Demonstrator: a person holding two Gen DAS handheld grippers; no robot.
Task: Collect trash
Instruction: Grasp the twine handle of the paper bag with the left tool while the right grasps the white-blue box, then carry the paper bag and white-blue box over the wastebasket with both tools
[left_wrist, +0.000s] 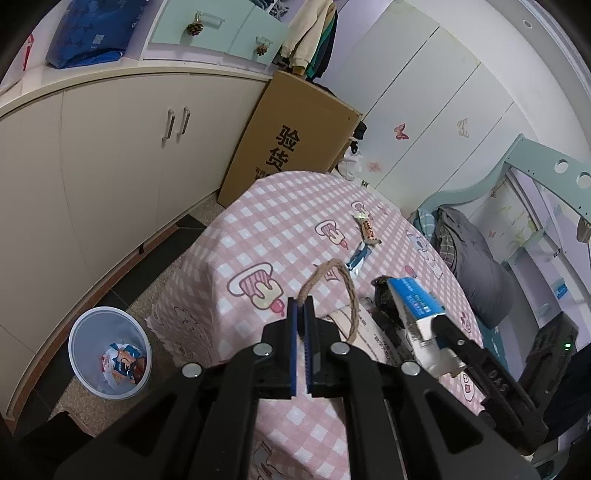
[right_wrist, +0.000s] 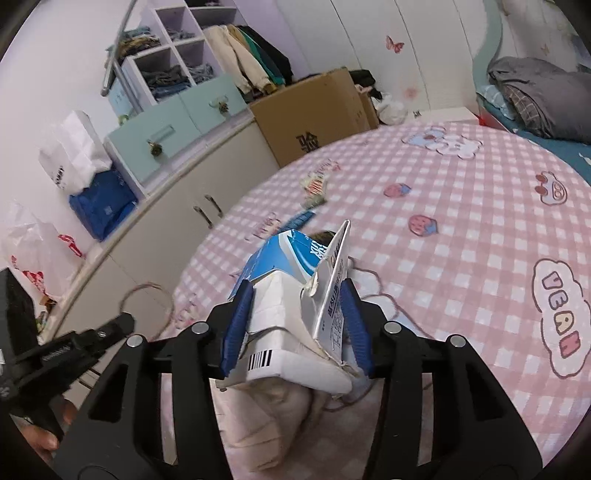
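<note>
My left gripper (left_wrist: 302, 308) is shut on the twine handle (left_wrist: 334, 284) of a paper bag (left_wrist: 364, 332) that lies on the pink checked table (left_wrist: 280, 221). My right gripper (right_wrist: 297, 295) is shut on a crushed blue and white carton (right_wrist: 291, 299) and holds it above the bag (right_wrist: 266, 413); the carton also shows in the left wrist view (left_wrist: 417, 306). Snack wrappers (left_wrist: 367, 230) lie further out on the table, blurred in the right wrist view (right_wrist: 314, 186). A white bin (left_wrist: 110, 356) with wrappers in it stands on the floor at the left.
Cream cabinets (left_wrist: 92, 166) run along the left. A big cardboard box (left_wrist: 295, 136) leans beyond the table. A bed with grey bedding (right_wrist: 535, 96) is at the right. White wardrobe doors (left_wrist: 424, 92) stand behind.
</note>
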